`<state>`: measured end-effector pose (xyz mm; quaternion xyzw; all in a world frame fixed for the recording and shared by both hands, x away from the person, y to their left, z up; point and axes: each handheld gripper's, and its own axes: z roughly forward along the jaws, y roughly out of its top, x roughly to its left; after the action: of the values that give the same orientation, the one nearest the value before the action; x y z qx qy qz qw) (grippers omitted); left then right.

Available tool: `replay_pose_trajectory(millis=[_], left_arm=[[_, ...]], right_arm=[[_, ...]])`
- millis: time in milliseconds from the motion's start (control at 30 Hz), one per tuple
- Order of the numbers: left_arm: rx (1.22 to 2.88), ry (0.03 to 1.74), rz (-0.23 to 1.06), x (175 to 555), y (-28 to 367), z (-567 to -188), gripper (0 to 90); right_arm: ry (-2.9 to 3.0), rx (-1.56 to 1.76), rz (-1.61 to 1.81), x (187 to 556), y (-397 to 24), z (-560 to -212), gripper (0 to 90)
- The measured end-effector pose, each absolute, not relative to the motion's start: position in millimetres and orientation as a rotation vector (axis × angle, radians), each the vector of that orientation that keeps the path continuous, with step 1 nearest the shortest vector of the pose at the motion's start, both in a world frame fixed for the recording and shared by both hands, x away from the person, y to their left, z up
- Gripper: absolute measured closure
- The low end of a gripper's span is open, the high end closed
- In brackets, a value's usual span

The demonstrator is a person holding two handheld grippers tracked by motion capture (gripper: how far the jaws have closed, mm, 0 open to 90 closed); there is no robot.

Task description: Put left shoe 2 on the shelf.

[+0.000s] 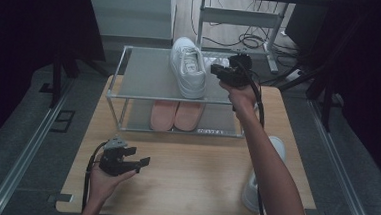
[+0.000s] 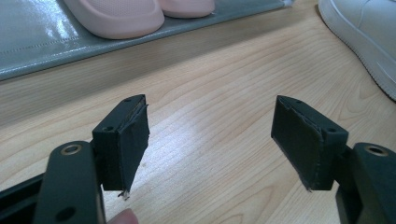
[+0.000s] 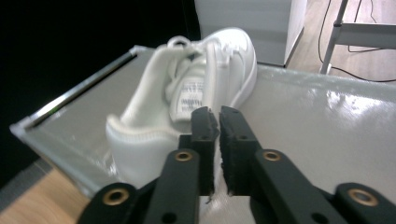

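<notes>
Two-tier rack (image 1: 118, 75) stands at the far end of the wooden tabletop (image 1: 190, 162).

Shoes counted: two white sneakers, two pink slippers.
- One sneaker (image 1: 188, 67) sits on the rack's top shelf, right of centre, toe pointing away from the person. In the right gripper view the same sneaker (image 3: 187, 98) shows heel-on, upright, on the grey shelf sheet.
- Second sneaker (image 1: 261, 179) lies on the tabletop at near right, partly hidden behind the person's right forearm. In the left gripper view its edge (image 2: 369, 32) shows at upper right, resting on the wood.
- Pair of pink slippers (image 1: 176, 114) on the lower shelf, side by side and touching, toes toward the person. Their toes (image 2: 135, 14) show at the top of the left gripper view.

Grippers counted: two.
- Right gripper (image 1: 217, 69) held over the top shelf, just beside the sneaker's right flank. In its own view the jaws are nearly together, a thin slit between the pads, nothing held; the sneaker's heel sits just beyond and to the left of the tips (image 3: 219, 116).
- Left gripper (image 1: 140, 164) low over the near left of the tabletop. Its jaws stand wide apart, bare wood between them, nothing held.
</notes>
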<state>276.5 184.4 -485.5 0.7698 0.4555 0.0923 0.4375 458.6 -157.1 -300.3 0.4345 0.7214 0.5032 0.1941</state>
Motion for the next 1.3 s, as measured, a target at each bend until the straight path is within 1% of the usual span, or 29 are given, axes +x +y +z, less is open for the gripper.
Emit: replay_pose_trajectory(millis=[67, 133, 467, 933, 1300], left_arm=[[1.92, 1.129, 0.227, 276, 183, -486, 28.2], [1.925, 1.127, 0.225, 276, 183, -486, 28.2], [1.929, 1.131, 0.218, 277, 182, -487, 28.2], [1.945, 1.121, 0.203, 277, 177, -489, 28.2], [1.948, 1.122, 0.199, 277, 176, -490, 28.2]], right_arm=[[2.033, 1.206, 1.391, 455, -159, -304, 89.1], [2.045, 1.205, 1.388, 454, -162, -307, 89.8], [2.091, 1.212, 1.349, 458, -164, -327, 90.0], [2.159, 1.197, 1.282, 463, -148, -348, 90.0], [2.142, 1.199, 1.284, 460, -142, -350, 90.0]])
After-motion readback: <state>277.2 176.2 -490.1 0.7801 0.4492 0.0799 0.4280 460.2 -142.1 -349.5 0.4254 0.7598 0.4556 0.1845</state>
